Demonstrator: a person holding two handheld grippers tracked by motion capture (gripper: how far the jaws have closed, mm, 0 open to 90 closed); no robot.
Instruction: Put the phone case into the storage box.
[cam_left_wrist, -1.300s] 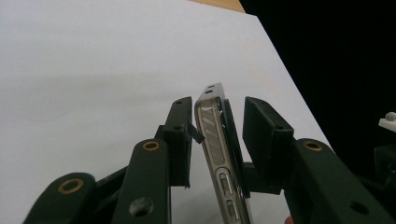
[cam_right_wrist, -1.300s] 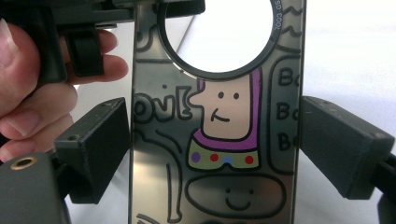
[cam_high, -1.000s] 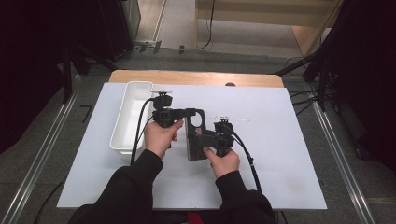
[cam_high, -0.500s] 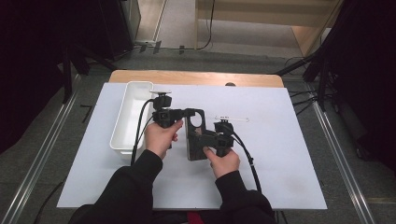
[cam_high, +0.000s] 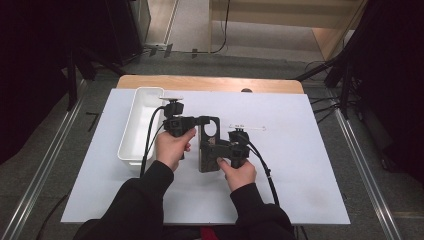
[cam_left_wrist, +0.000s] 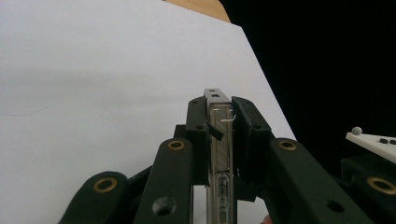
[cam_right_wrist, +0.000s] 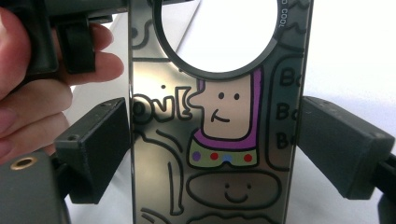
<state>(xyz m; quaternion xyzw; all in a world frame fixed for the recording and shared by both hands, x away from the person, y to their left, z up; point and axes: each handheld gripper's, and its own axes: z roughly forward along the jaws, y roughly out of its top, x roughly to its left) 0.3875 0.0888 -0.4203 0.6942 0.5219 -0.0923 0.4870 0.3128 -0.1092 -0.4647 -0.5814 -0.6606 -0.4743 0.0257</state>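
Clear cartoon-printed phone case (cam_high: 209, 145) is up off the white bench (cam_high: 300, 165), right of the white tray (cam_high: 137, 125). Left tool (cam_left_wrist: 219, 128) has just closed, clamping its top edge; right tool (cam_right_wrist: 215, 154) grips both long sides. Open bench lies right of the case.

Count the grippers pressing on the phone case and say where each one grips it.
2: the left gripper clamps the phone case by its thin top end; the right gripper presses its two long edges.
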